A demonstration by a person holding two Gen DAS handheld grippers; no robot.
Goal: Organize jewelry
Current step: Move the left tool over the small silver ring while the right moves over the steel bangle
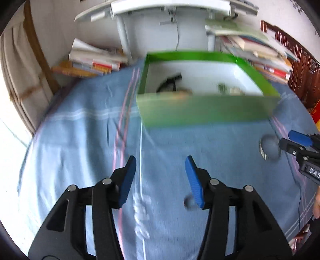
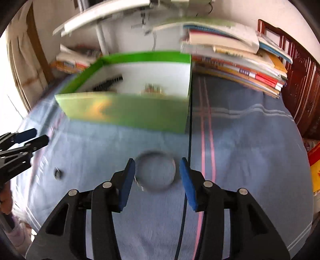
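Blue cloth (image 2: 250,152) w/ green box (image 2: 130,112) edge ahead; both tools released, right tool (image 2: 157,172) astride bangle (image 2: 155,172).

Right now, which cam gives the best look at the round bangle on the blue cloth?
Right wrist. The bangle sits centred between the open right gripper pads, whole ring visible, though blurred. Left wrist view shows it only small at the right edge, beside the right gripper, equally blurred.

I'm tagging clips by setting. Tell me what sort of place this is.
Probably a bedroom or study at home: a bed under a blue blanket, books stacked along its far edge, and a white desk behind.
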